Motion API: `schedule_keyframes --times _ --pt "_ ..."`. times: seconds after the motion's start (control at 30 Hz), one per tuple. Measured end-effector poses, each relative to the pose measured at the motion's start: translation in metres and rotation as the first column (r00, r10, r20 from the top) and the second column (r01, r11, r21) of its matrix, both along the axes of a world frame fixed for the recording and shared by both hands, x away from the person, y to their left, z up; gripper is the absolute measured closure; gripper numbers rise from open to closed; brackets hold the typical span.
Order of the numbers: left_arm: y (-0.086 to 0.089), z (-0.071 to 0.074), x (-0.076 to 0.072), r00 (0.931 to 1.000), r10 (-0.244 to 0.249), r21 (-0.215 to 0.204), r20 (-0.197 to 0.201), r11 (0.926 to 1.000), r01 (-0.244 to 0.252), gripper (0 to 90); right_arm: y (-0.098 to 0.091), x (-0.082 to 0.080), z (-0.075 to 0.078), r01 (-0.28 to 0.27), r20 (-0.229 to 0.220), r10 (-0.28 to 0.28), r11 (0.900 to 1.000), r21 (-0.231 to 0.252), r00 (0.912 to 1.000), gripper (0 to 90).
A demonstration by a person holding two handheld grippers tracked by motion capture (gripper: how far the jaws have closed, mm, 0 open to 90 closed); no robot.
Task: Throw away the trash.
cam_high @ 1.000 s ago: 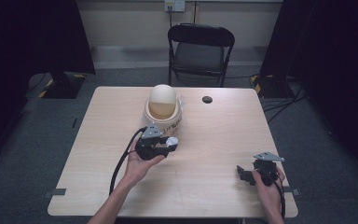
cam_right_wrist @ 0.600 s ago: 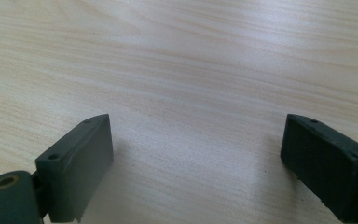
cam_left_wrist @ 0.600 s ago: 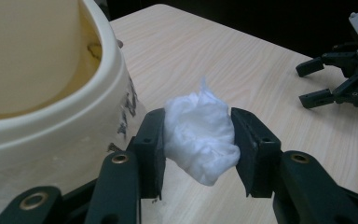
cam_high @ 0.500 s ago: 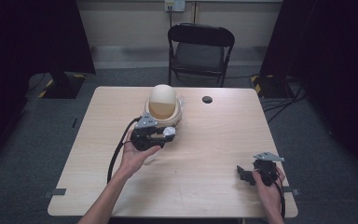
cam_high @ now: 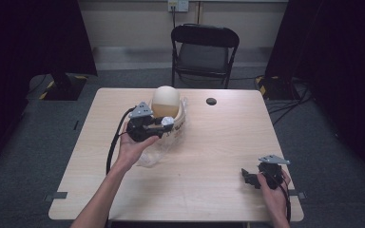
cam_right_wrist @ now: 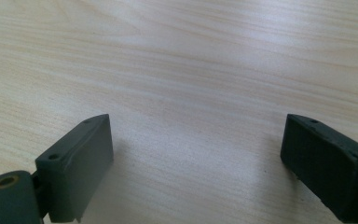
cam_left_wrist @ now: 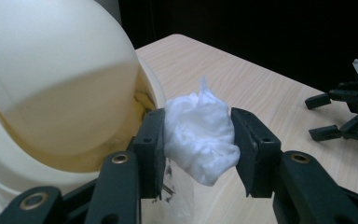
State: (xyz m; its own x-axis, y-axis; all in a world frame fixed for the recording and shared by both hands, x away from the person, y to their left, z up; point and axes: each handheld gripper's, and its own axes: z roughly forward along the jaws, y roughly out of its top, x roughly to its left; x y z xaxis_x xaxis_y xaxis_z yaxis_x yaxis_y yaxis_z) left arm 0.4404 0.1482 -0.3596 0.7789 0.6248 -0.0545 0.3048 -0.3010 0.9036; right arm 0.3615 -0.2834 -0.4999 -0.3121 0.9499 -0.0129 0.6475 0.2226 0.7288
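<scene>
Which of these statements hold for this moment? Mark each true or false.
1. The left gripper is shut on a white wad. True.
2. The right gripper holds a wad too. False: its fingers stand open over bare table.
3. A cream dome stands beside the left gripper. True.
4. The small black disc lies at the near table edge. False: it lies towards the far edge, near the chair.
5. The chair is occupied. False: it is empty.
</scene>
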Motion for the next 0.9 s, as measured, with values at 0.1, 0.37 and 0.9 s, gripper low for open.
schedule_keyframes --times 0.1,0.37,0.9 --pt "0.001 0.005 0.006 1.0 0.0 0.003 0.008 1.0 0.0 57.6 0.0 0.0 0.0 0.0 0.0 0.0 1.0 0.0 1.0 8.6" --pt "0.003 0.008 0.019 0.9999 0.009 0.047 -0.007 0.9988 -0.008 57.6 0.0 0.0 0.0 0.0 0.0 0.0 1.0 0.0 1.0 8.6" --pt "-0.001 -0.009 0.053 0.9957 0.051 0.09 -0.078 0.995 -0.044 57.5 0.0 0.0 0.0 0.0 0.0 0.0 1.0 0.0 1.0 8.6"
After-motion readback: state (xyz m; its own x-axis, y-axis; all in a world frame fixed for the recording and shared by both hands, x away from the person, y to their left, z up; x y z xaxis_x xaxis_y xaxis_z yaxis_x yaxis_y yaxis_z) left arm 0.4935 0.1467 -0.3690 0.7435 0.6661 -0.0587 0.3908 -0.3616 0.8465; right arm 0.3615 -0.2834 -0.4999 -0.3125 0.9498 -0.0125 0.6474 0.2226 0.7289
